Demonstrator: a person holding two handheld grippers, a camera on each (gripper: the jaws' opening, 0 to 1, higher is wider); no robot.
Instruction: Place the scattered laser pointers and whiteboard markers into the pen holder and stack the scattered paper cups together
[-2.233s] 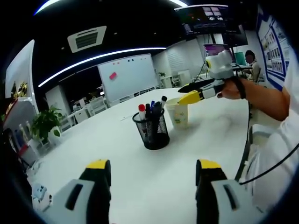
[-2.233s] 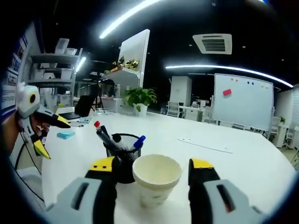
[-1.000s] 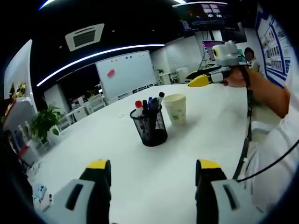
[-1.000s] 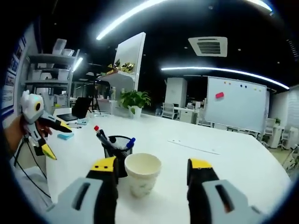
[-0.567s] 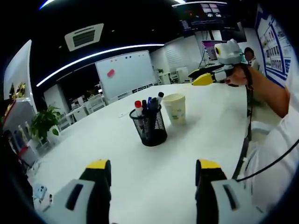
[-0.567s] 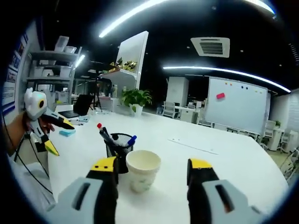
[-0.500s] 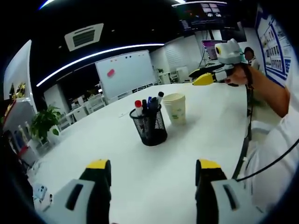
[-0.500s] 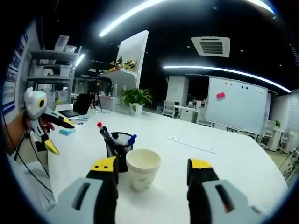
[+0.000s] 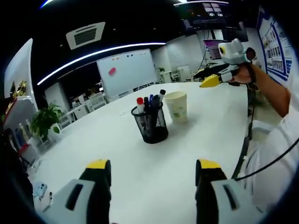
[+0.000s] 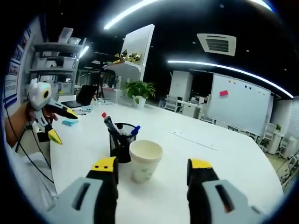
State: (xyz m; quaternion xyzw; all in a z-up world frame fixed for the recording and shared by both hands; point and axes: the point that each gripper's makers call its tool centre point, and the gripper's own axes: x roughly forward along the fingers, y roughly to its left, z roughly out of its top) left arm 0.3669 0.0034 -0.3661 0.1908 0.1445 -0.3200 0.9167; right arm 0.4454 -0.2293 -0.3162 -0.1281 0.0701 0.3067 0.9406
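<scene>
On the white table (image 9: pixel 140 163) in the left gripper view, we see a black mesh pen holder (image 9: pixel 152 123) at about 12 o'clock from our left gripper (image 9: pixel 152 179), well beyond its tips. The holder stands upright with several markers (image 9: pixel 140 103) in it, one with a red cap and others with dark or blue caps. A paper cup (image 9: pixel 177 106) stands upright just beside the holder, at its 2 o'clock. Our left gripper's yellow-tipped jaws are spread wide with nothing between them, above bare table.

At about 1 o'clock in this view, the right gripper (image 9: pixel 211 78) is held in a hand (image 9: pixel 244 74) above the far side of the table, well apart from the cup. Its jaws are parted and hold nothing.

From the right gripper view, the cup (image 10: pixel 145 159) sits at 12 o'clock between the spread jaws of the right gripper (image 10: pixel 152 170), but beyond their tips and untouched. The pen holder (image 10: pixel 122 141) is at the cup's 10 o'clock, close behind it. At 9 o'clock, the left gripper (image 10: pixel 60 123) is held in a hand (image 10: pixel 32 113) off the table's edge, jaws apart. A whiteboard (image 10: pixel 238 103) stands in the background at 2 o'clock.
</scene>
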